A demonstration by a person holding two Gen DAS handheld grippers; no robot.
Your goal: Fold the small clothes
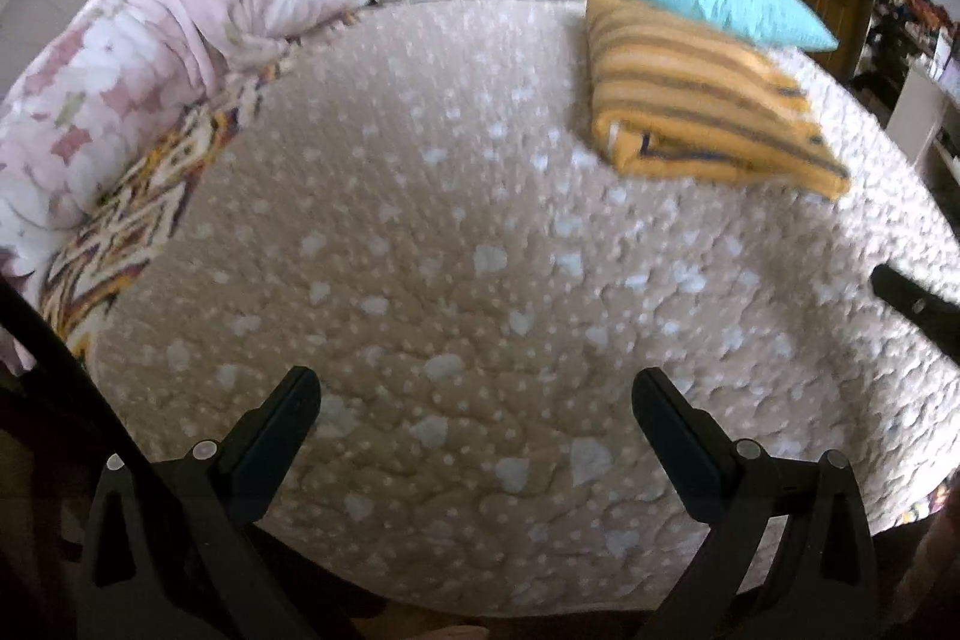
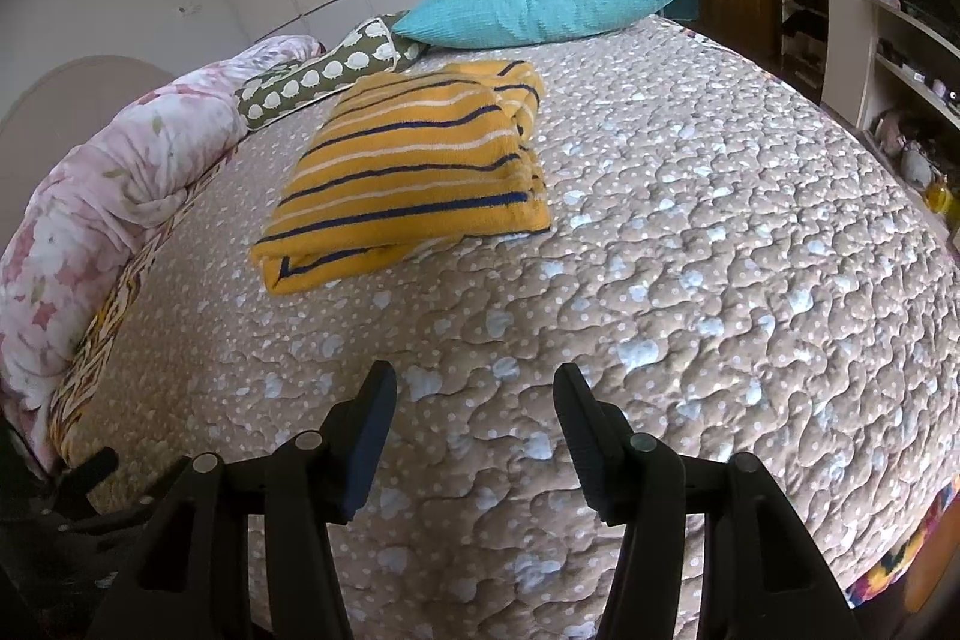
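The yellow striped garment lies folded on the far quilt, looking soft, light and floppy. Best pinched at its near folded edge. Left gripper stands wide, right gripper half-spread; both are empty.

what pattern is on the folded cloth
Yellow with navy and white stripes, clearest in the right wrist view.

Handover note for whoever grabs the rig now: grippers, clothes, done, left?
Left hand-held gripper: open, empty, over the quilted bedspread.
Right hand-held gripper: open, empty, also over bare bedspread.
Yellow striped garment: lies folded on the bed toward the far side, just in front of the turquoise pillow; neither gripper touches it.
Done: that piece looks folded.
Left: no other small clothes in view; check outside the frame for more.
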